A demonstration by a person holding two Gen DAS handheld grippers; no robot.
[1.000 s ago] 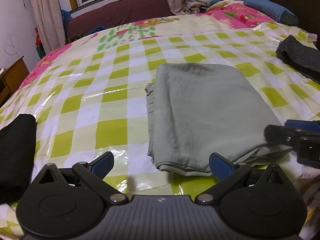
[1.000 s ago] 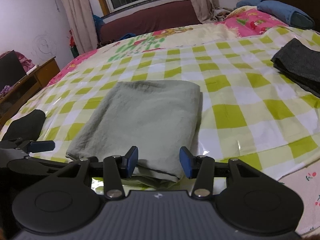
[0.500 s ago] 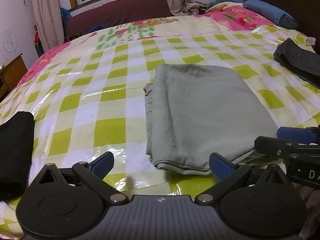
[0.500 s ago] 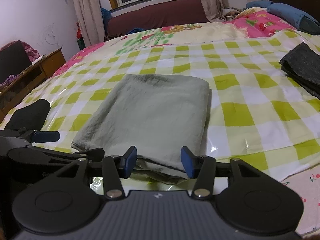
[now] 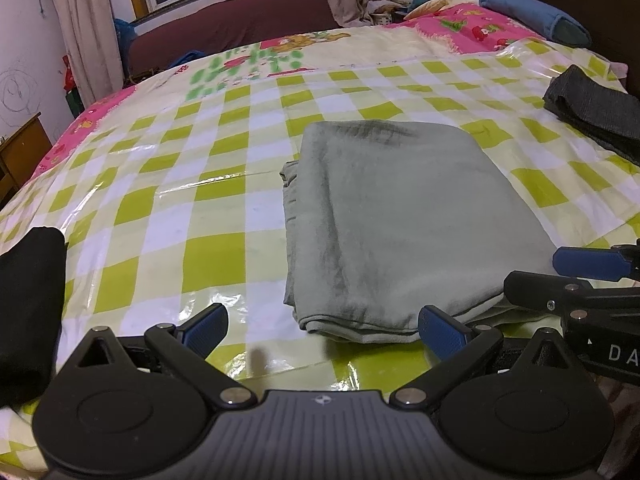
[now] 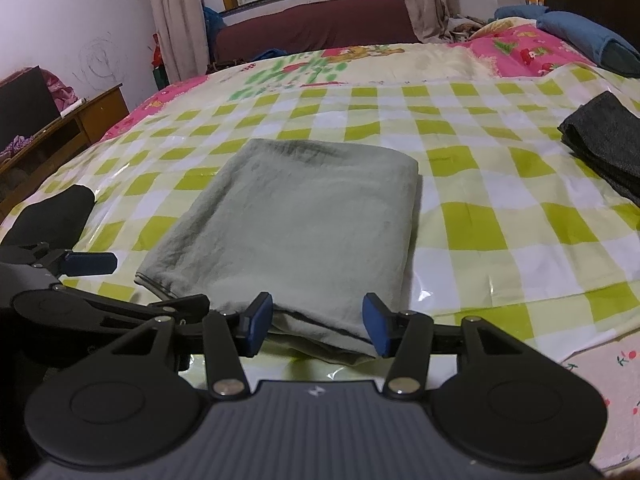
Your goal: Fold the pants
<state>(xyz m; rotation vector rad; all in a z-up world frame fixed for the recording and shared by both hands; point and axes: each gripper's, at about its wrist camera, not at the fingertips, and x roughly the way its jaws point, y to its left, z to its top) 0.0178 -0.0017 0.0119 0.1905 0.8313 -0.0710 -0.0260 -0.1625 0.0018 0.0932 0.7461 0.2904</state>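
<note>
Soft, limp pants [image 5: 400, 220] should lift by the near hem; left gripper [image 5: 322, 330] and right gripper [image 6: 316, 326] fingers spread, empty.

Folded pants [image 5: 404, 220] on sheet [image 5: 192, 216], between garments

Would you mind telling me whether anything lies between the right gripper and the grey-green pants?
Nothing visible does: the right gripper is open at the near edge of the folded pants, with only bare checked cover around.

The right gripper [image 6: 316, 326] has edged back from the pants [image 6: 296, 232].
</note>
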